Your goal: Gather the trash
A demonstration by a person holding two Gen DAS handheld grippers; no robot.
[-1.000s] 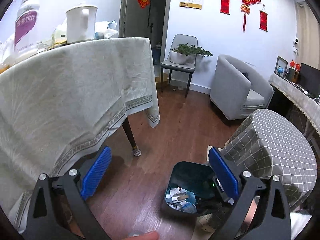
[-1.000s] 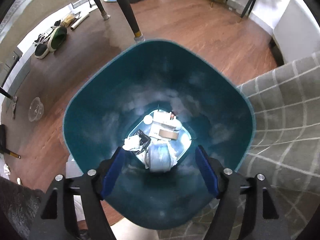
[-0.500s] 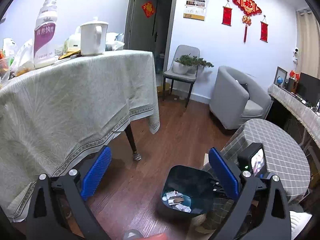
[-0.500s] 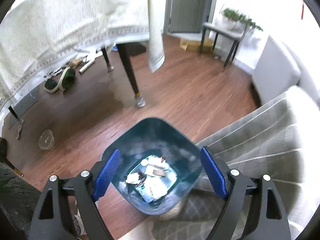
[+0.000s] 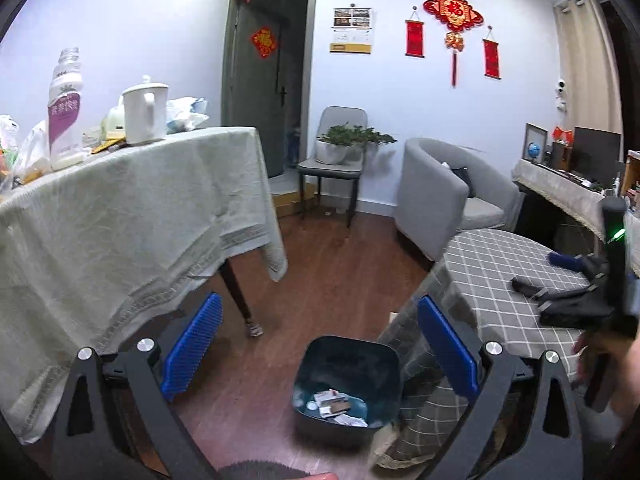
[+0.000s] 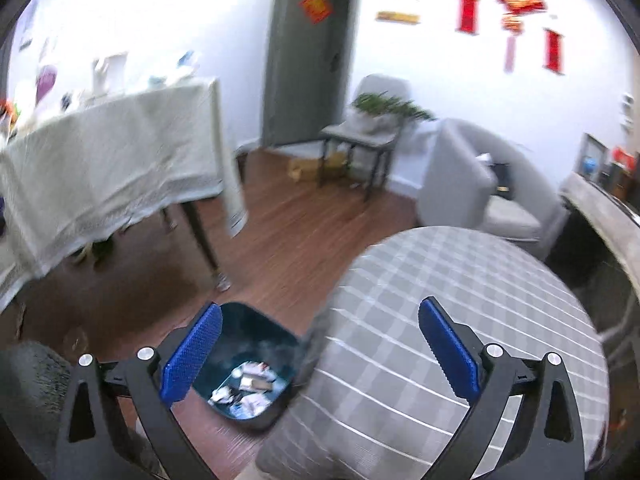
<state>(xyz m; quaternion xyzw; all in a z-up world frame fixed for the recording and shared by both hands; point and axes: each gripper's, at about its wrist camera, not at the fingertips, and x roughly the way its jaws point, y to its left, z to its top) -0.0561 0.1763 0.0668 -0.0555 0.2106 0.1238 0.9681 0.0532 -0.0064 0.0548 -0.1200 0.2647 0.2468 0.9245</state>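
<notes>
Teal bin of scraps, seemingly paper, below opening right gripper

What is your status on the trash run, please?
Right gripper empty, jaws opening. Left gripper open, empty. Bin on floor beside checked table, trash inside. Nothing in the way.

My right view is smeared by motion; the trash in the bin blurs into pale scraps, and the things on the far desk are unreadable
</notes>
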